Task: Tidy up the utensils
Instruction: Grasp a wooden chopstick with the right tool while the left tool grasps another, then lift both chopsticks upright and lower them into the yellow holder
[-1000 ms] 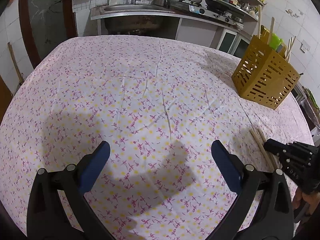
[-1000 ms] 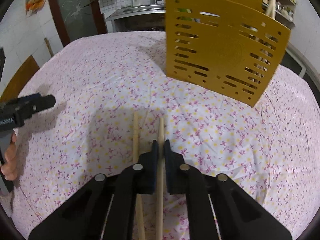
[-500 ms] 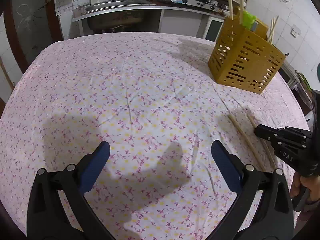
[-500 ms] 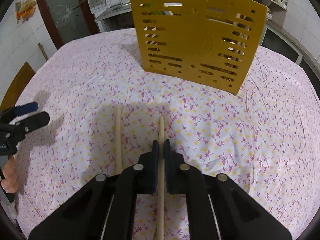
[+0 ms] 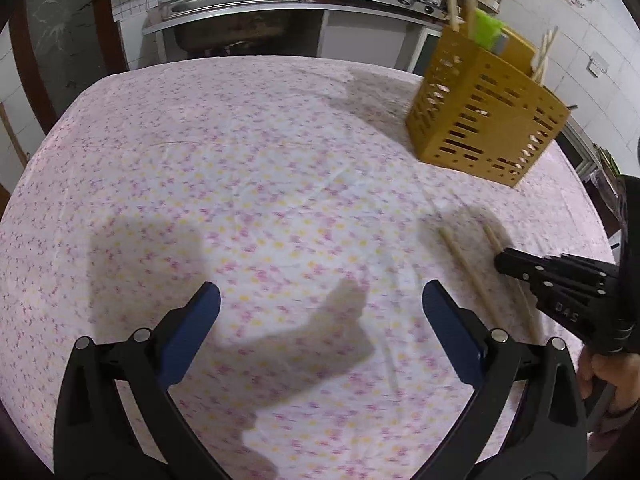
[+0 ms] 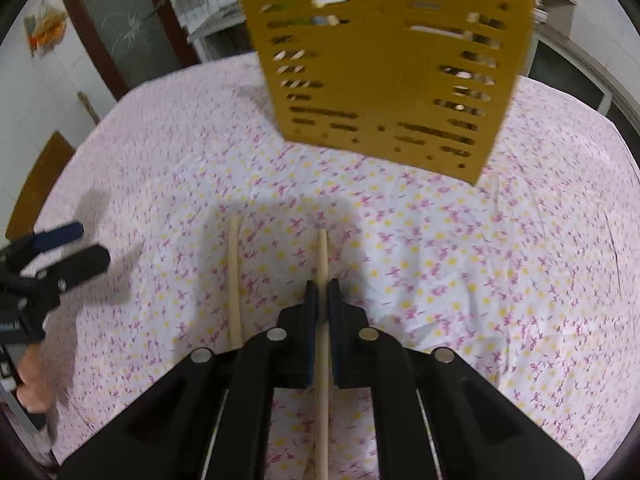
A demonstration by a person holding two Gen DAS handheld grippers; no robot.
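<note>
Between the earlier pictures and this one the two chopsticks have drawn apart — the right gripper (image 6: pixel 322 292) has carried its stick sideways and forward, so the gap to the loose one is now plainly wider, and the yellow utensil holder (image 6: pixel 384 68) looms larger and closer in the right wrist view. That gripper is clamped on the held chopstick (image 6: pixel 322 264), which runs between the blue pads and points toward the holder; whether its tip has left the cloth cannot be told. The other chopstick (image 6: pixel 235 276) lies flat on the floral tablecloth (image 6: pixel 460 264), just to the left of the held one and roughly parallel to it.

The left gripper (image 5: pixel 320 300) hangs over a bare stretch of the tabletop with its blue pads spread wide, holding nothing.

As for progress, the holder already stands upright on the far right of the tabletop with several sticks and a green item (image 5: pixel 486 34) poking out of it, so part of the sorting looks done. What seems left — judging from the two sticks outside it — is to lift the clamped chopstick into the holder and then fetch the loose one beside it
</note>
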